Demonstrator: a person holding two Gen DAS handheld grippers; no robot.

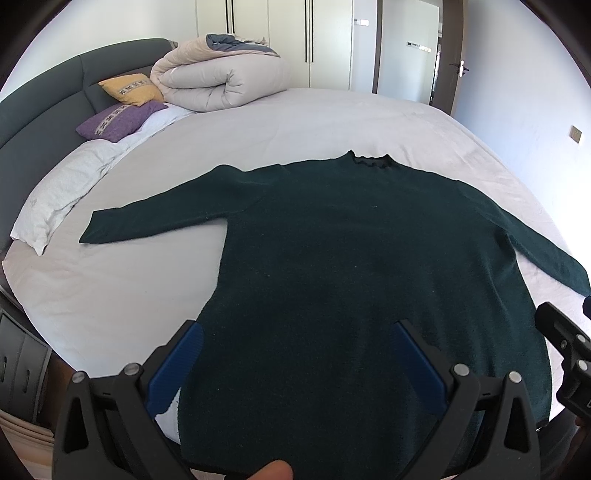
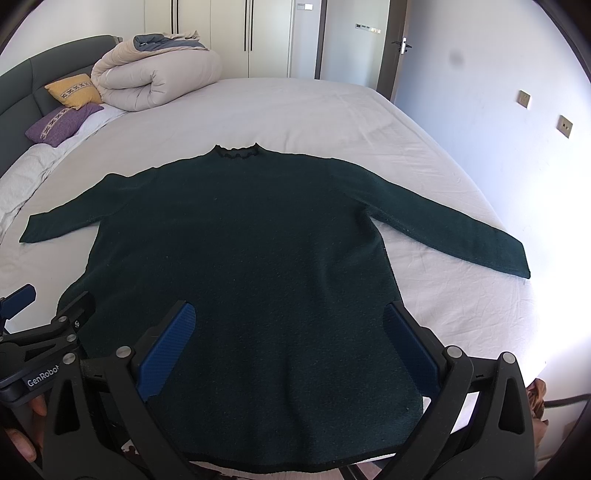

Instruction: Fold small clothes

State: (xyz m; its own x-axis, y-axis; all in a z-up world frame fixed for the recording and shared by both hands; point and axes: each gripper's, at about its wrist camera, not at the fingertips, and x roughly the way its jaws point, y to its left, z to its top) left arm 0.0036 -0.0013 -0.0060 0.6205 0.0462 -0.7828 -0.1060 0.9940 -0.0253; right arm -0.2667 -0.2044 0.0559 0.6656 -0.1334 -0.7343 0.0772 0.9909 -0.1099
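Note:
A dark green long-sleeved sweater [image 1: 354,251] lies flat on the white bed [image 1: 258,125], collar away from me, both sleeves spread out to the sides; it also shows in the right wrist view [image 2: 251,236]. My left gripper [image 1: 299,332] is open and empty, its blue pads over the sweater's lower left hem. My right gripper [image 2: 291,314] is open and empty over the lower right hem. Each gripper shows at the edge of the other's view: the right one [image 1: 569,354] and the left one [image 2: 44,325].
A rolled beige duvet [image 1: 221,79], a yellow cushion [image 1: 129,88] and a purple cushion [image 1: 118,120] lie at the dark headboard [image 1: 44,96], far left. A white pillow [image 1: 62,188] lies left of the sweater. Wardrobe doors [image 2: 229,33] and a room door [image 2: 399,44] stand behind.

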